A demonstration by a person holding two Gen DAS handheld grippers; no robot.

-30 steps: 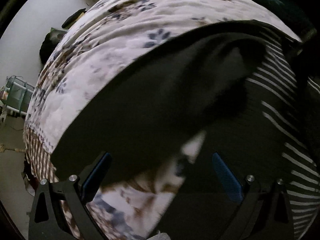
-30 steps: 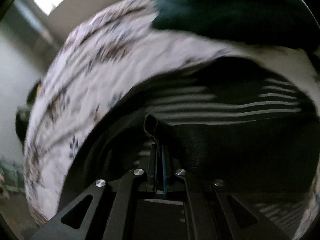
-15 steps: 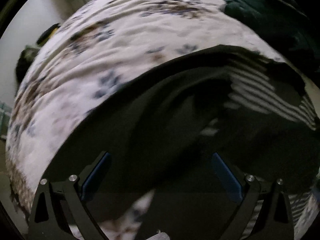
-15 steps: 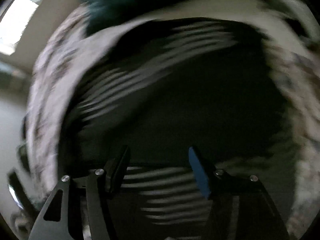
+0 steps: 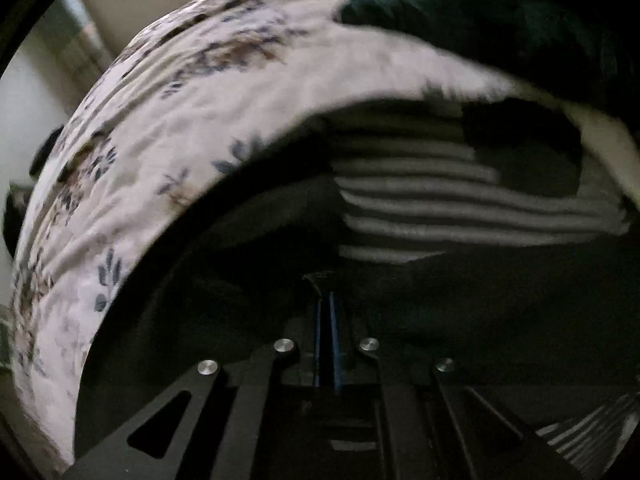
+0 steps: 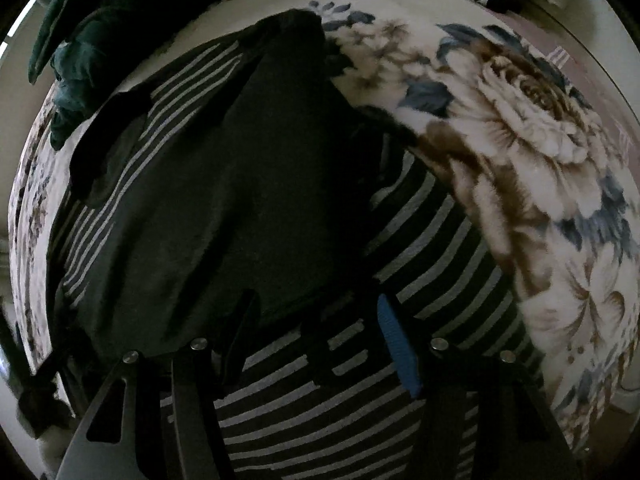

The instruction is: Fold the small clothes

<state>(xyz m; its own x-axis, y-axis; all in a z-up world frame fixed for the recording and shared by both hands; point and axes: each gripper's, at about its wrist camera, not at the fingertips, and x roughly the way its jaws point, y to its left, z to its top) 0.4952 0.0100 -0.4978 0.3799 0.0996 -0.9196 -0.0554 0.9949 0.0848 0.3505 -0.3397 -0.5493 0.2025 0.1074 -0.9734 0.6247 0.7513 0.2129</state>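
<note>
The dark garment with grey stripes (image 6: 224,184) lies spread on my floral white bedspread (image 6: 532,152); only the right view shows its far-right edge and the green blanket (image 6: 76,60) far left. My left gripper (image 5: 326,312) pinches a dark fold; my right gripper (image 6: 316,332) hovers low, fingers apart, holding nothing.

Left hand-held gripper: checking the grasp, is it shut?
Shut: the left hand-held gripper has its blue pads pressed together, pinching an edge of the dark striped garment.
</note>
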